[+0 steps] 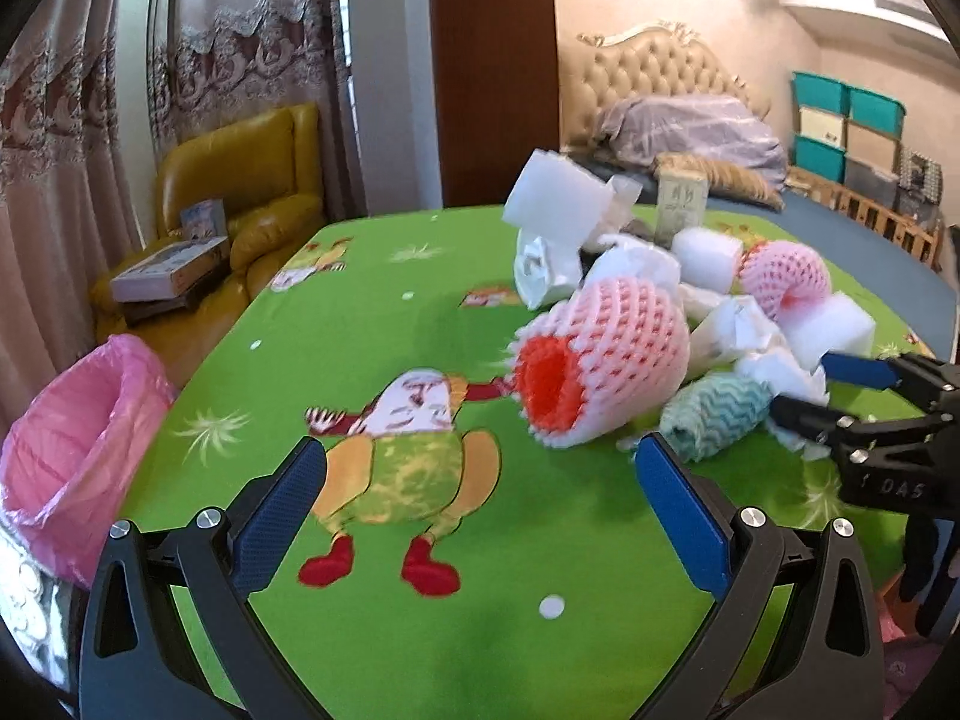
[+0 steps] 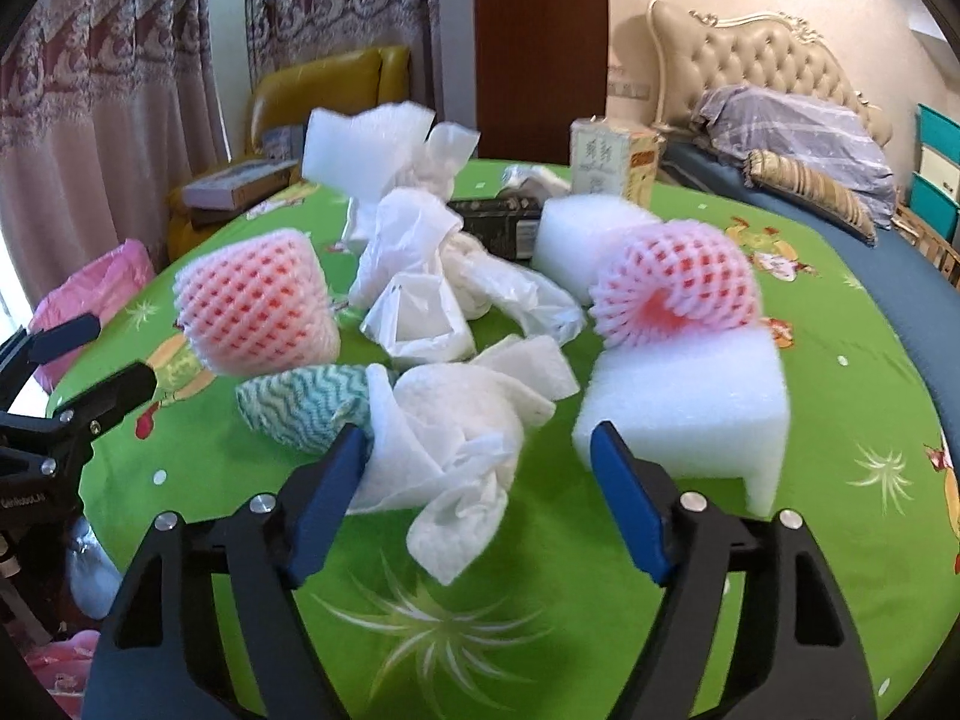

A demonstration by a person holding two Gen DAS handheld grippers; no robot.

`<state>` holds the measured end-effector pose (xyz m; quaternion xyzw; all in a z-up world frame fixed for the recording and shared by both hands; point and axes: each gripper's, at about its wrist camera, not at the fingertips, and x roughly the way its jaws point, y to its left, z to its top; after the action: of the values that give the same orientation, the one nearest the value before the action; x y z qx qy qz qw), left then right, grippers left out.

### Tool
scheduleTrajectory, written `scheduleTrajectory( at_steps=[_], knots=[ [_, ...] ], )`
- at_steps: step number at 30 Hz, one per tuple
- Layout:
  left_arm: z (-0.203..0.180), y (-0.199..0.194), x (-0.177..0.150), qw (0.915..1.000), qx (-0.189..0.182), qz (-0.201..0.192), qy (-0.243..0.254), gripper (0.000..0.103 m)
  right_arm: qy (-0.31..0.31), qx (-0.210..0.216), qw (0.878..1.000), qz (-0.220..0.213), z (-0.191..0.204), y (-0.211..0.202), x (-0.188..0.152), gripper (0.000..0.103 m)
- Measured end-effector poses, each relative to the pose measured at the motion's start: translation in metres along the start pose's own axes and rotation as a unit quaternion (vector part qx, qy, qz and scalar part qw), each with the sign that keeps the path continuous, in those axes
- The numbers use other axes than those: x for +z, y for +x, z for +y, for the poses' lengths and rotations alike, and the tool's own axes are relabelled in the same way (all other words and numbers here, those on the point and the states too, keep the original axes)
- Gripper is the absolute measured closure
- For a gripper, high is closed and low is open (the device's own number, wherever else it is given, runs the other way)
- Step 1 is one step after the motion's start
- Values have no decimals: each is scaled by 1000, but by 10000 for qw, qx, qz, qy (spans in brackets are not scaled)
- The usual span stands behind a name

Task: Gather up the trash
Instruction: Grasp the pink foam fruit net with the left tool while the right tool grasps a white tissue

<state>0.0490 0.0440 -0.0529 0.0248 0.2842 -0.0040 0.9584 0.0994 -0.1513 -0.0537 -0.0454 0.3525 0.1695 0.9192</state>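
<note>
Evidently both spread for grabbing, the right gripper [image 2: 480, 468] straddles crumpled tissue [image 2: 444, 450] (nothing clamped) while the left gripper [image 1: 480, 480] gapes empty.

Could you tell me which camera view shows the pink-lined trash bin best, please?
The left wrist view: the pink-lined trash bin shows its open mouth beside the table. The right wrist view catches only a pink sliver behind the left gripper.

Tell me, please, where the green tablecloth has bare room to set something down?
The green tablecloth lies bare between the pink-lined bin and the large pink foam fruit net, and before the open left gripper. From that net to the white foam block it is crowded.
</note>
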Motion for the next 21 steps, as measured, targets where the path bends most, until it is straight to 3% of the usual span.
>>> scheduleTrajectory(
  at_steps=[1,3,7,14,21],
  knots=[
    [0,2,1,10000,-47,25,4,7,8,32,10000,40,0,3,0,38],
    [-2,6,1,9997,-215,152,4,6,25,154,9998,136,-1,7,0,58],
    [-3,9,7,9994,-293,168,-104,7,53,265,9996,73,-4,5,-3,81],
    [-28,9,20,9984,-482,21,290,9,104,437,9985,-317,-14,-19,-7,84],
    [-47,36,26,9952,-787,297,499,32,104,360,9975,-597,-25,-40,-12,84]
  ],
)
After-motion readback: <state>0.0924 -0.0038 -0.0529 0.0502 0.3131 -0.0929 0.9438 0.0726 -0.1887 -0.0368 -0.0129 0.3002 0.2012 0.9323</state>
